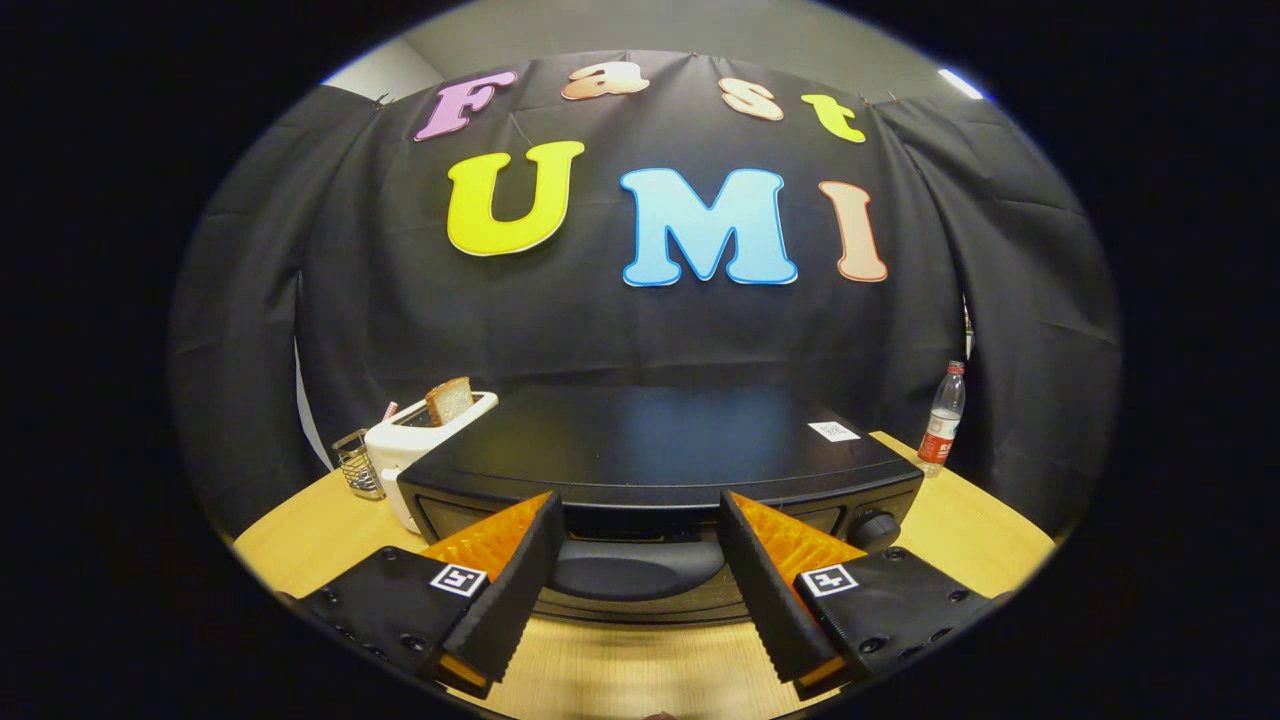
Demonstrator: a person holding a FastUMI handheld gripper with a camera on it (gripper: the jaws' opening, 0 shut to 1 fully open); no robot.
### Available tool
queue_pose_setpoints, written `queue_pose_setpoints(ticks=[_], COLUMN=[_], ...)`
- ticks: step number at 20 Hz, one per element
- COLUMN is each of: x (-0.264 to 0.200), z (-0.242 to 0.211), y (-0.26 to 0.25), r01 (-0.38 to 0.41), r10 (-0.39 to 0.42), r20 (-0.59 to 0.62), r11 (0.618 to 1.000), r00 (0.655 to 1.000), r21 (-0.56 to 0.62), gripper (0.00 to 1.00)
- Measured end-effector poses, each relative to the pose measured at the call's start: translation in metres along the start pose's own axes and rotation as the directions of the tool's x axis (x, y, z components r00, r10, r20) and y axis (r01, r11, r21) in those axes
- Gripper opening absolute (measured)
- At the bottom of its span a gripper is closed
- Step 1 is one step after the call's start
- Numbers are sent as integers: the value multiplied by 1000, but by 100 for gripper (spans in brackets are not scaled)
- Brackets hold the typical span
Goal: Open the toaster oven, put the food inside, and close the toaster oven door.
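1. Gripper view: the gripper is held low over a wooden table, aimed at the front of a black toaster oven.
2. Gripper state: the two fingers are spread wide apart and hold nothing. One finger sits to the left of the oven door handle and the other to its right.
3. Toaster oven position: it stands on the table directly ahead of the fingers, its flat top seen from slightly above. A small white label lies near the right rear corner of the top.
4. Door: the door stands closed against the oven front. Its dark handle lies between the two fingers, just ahead of them. Contact between fingers and handle cannot be confirmed.
5. Control: a round black knob sits at the right end of the oven front, just beyond the right finger.
6. Food: a slice of bread stands upright in the slot of a white pop-up toaster, located just beside the oven's left rear corner.
7. Other items: a small metal wire holder stands left of the white toaster. A clear plastic bottle with a red label stands on the table, right of the oven and near the booth wall.
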State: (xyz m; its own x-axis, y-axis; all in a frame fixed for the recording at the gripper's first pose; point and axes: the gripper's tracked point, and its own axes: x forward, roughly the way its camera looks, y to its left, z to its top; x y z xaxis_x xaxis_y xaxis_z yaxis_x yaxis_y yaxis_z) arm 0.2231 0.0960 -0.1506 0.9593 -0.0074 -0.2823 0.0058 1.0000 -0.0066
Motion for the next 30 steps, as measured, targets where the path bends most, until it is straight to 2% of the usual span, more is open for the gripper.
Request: queue_pose_setpoints(ticks=[8,17,25,30], x=[-41,-77,-101,-140], z=[-28,-69,-125,-122], y=[2,3,-1,-11], r01=[-23,3,-23,-46], r10=[23,-7,6,38], r20=[-30,-70,-207,-219], r11=[1000,999,997,998], r00=[999,998,978,975], r21=[-4,-51,-79,-31], gripper=[98,98,98,98])
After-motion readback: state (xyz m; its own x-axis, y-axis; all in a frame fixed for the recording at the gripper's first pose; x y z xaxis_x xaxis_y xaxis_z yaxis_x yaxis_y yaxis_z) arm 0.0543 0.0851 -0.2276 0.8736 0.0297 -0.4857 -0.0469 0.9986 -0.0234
